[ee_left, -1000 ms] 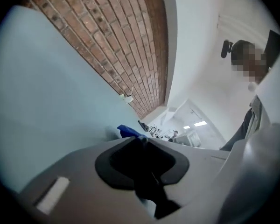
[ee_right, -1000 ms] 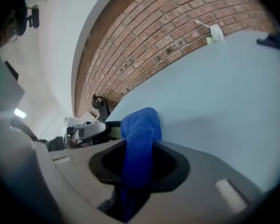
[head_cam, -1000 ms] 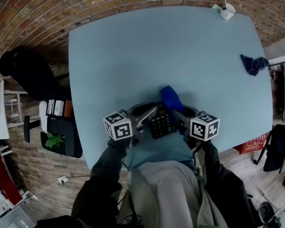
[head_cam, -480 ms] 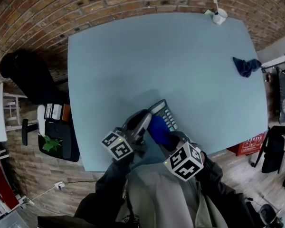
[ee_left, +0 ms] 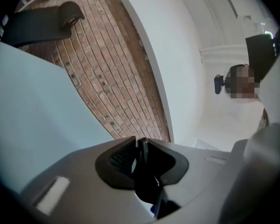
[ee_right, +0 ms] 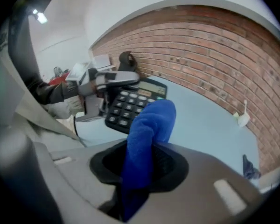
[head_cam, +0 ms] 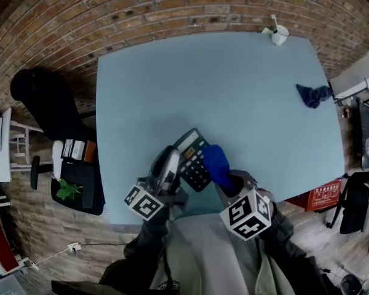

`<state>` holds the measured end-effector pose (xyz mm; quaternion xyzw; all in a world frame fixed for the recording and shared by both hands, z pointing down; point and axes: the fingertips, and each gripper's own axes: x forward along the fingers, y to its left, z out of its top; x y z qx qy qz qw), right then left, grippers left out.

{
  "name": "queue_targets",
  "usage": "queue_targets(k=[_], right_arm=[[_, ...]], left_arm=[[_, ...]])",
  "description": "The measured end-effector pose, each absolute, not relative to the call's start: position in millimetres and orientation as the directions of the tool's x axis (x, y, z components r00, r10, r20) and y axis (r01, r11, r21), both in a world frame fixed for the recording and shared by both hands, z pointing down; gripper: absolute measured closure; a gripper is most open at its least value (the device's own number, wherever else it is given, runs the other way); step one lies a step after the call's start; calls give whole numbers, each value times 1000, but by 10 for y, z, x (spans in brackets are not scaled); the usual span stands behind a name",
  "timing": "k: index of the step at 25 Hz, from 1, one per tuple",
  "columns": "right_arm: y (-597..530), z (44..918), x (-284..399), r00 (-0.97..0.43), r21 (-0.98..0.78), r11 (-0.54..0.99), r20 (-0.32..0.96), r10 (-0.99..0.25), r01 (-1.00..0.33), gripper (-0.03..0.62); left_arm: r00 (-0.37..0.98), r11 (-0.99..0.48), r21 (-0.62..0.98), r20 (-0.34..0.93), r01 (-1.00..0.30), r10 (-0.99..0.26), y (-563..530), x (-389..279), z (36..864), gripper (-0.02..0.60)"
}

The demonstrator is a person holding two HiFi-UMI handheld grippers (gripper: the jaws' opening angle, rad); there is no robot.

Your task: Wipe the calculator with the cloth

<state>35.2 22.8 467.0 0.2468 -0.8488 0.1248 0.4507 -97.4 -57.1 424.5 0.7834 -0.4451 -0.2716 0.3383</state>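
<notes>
The dark calculator (head_cam: 192,157) is lifted off the light blue table (head_cam: 234,91), tilted, keys facing up. My left gripper (head_cam: 171,160) is shut on its left edge; in the left gripper view only a thin dark edge of the calculator (ee_left: 142,164) shows between that gripper's (ee_left: 139,146) pads. A bright blue cloth (head_cam: 214,160) is bunched up against the calculator's right side, with my right gripper (head_cam: 226,176) shut on it. In the right gripper view the cloth (ee_right: 147,129) stands up out of the right gripper (ee_right: 147,158) and reaches the calculator (ee_right: 130,102), which the left gripper (ee_right: 107,80) holds.
A white cup (head_cam: 279,34) stands at the table's far right corner. A dark blue rag (head_cam: 312,94) lies near the right edge. A black chair (head_cam: 43,103) and a bag with a green plant (head_cam: 74,180) are left of the table. A brick wall (head_cam: 172,5) is behind.
The calculator has come up off the table's near edge and tilted in the left gripper. The blue cloth moved from the calculator's far end to its right side.
</notes>
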Motion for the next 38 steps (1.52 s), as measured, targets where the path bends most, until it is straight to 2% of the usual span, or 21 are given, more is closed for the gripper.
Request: queue_targets(k=[3, 6, 9, 13, 15, 17, 20, 23, 26, 30, 34, 38], right_arm=[[635, 4507, -44, -530, 3, 916, 814, -235, -401, 488], [756, 4366, -204, -578, 11, 939, 786, -222, -345, 488], [545, 4301, 32, -575, 31, 912, 767, -285, -410, 488], [10, 4179, 502, -519, 122, 809, 710, -476, -575, 488], [-52, 4153, 552, -511, 147, 794, 694, -508, -589, 488], [121, 4162, 447, -523, 169, 828, 703, -482, -535, 488], [590, 4216, 151, -575, 146, 905, 729, -371, -399, 488], [832, 4245, -7, -604, 138, 936, 731, -317, -323, 488], [601, 4157, 117, -589, 205, 898, 695, -413, -389, 488], [210, 3962, 160, -598, 345, 813, 552, -581, -470, 488], [278, 3890, -48, -670, 436, 777, 408, -620, -454, 488], [220, 3784, 236, -651, 449, 724, 338, -680, -523, 488]], left_arm=[[394, -359, 740, -137, -569, -909, -525, -1055, 4110, 526], [364, -359, 752, -169, -553, -916, -517, -1168, 4012, 526], [359, -379, 786, -215, -488, -908, -484, -1248, 3921, 526], [363, -413, 815, -270, -406, -891, -433, -1255, 3807, 526], [336, -403, 834, -282, -376, -899, -430, -1251, 3786, 526], [305, -407, 854, -313, -325, -900, -446, -1209, 3720, 526], [258, -410, 880, -349, -242, -901, -478, -1180, 3653, 526], [265, -426, 877, -366, -222, -892, -492, -1095, 3595, 528], [265, -427, 884, -373, -192, -889, -466, -1038, 3576, 528], [268, -437, 893, -398, -105, -877, -414, -896, 3504, 531], [277, -456, 888, -423, -63, -863, -381, -763, 3418, 534], [279, -468, 876, -423, -118, -862, -359, -853, 3369, 534]])
